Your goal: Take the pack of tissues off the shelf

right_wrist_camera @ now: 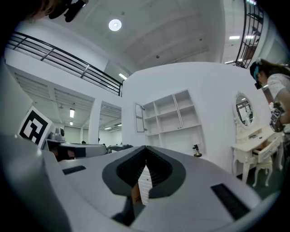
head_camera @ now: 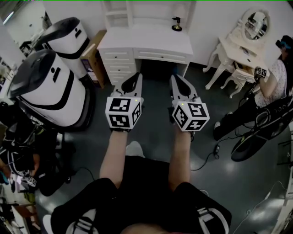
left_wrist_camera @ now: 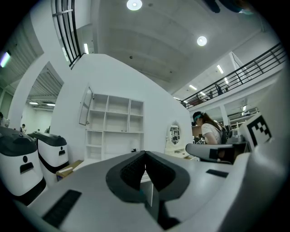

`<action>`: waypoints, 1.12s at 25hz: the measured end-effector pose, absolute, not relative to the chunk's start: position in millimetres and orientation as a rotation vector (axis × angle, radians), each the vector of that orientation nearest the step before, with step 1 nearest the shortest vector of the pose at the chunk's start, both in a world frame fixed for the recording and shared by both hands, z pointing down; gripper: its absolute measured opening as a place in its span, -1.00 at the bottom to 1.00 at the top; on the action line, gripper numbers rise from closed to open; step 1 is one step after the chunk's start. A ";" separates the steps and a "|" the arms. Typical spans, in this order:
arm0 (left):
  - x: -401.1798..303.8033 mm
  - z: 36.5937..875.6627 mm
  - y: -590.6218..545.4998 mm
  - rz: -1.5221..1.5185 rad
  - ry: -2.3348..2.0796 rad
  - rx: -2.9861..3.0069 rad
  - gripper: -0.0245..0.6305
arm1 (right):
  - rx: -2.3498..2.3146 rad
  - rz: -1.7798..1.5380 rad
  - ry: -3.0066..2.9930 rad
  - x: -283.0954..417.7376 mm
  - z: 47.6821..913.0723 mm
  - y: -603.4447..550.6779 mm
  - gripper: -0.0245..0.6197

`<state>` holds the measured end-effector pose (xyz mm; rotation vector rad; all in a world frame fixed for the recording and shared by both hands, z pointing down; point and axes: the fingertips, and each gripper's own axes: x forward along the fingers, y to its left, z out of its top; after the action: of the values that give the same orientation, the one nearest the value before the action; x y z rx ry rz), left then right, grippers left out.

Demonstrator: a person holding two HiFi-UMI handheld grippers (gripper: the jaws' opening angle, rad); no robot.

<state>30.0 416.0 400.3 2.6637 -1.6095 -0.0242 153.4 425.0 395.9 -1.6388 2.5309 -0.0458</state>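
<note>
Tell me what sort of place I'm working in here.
Probably a mock bedroom set inside a big hall: a white desk and shelf unit against a freestanding wall, a vanity table with an oval mirror, and a mezzanine railing under a high ceiling.

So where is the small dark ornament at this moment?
Head view, top centre: the small dark ornament stands at the back right of the white desk, under the shelf unit, with the dressing table farther right.
</note>
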 end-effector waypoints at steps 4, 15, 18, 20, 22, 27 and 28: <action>19.3 405.4 406.6 -0.026 -1.633 2.636 -0.89 | -1.587 -0.052 2.562 137.8 401.0 415.0 -0.87; 39.2 419.2 334.1 -0.079 -1.522 2.630 -0.89 | -1.667 -0.073 2.612 150.0 420.7 350.7 -0.87; 32.6 431.8 302.6 -0.075 -1.518 2.578 -0.89 | -1.718 -0.037 2.666 140.8 428.8 323.4 -0.87; 31.0 439.9 278.7 -0.072 -1.503 2.551 -0.89 | -1.685 -0.022 2.696 128.8 430.2 303.0 -0.87; 29.1 443.4 254.0 -0.071 -1.503 2.533 -0.89 | -1.657 -0.039 2.713 120.3 434.0 281.6 -0.87; 27.8 447.5 193.1 -0.034 -1.493 2.526 -0.89 | -1.677 -0.151 2.703 123.1 446.2 219.3 -0.87; 26.2 449.8 180.9 -0.028 -1.495 2.521 -0.89 | -1.682 -0.163 2.698 124.0 448.0 206.5 -0.87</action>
<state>26.2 180.9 449.8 2.5213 -1.4952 -0.0280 124.0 206.5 448.0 -1.6818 2.6979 -0.1627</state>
